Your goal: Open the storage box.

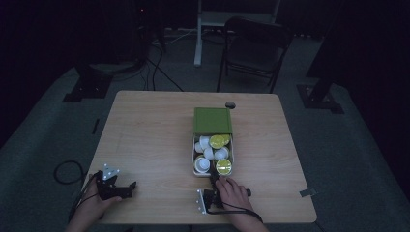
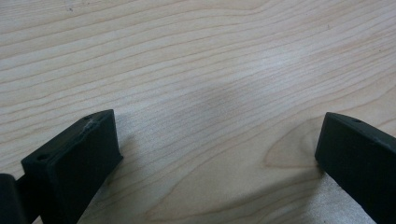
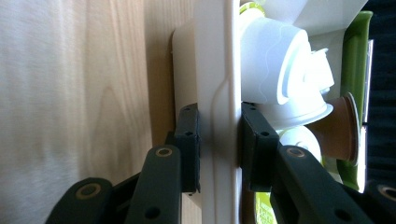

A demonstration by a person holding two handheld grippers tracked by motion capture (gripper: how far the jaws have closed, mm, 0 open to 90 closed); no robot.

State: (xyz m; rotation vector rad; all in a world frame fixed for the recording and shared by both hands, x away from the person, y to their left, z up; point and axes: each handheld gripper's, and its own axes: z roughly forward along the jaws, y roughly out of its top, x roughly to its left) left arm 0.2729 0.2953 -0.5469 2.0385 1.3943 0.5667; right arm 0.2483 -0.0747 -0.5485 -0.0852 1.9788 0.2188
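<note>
A: Two tongs, two different jobs right now. Your right tongs [image 3: 219,149] are clenched on the near wall of the white tray [image 3: 212,56], one jaw outside against the wall, the other inside among the pods. Gripping the rim like that gives you a handle on the whole tray, so I'd judge you mean to drag or steady it on the table [image 1: 145,140].

B: And my left?

A: Your left tongs [image 2: 217,149] are released, jaws wide apart over bare wood, nothing between them. They sit near the table's front left corner, well apart from the tray, out of the way.

B: How does the tray look?

A: It's shallow, white, thin-walled, sitting right of the table's middle, just ahead of your right hand [image 1: 233,192]. A green lid [image 1: 212,121] covers its far half. The open near half holds white coffee pods [image 1: 209,152] jumbled at angles, several with yellow-green foil tops, one brown.
</note>
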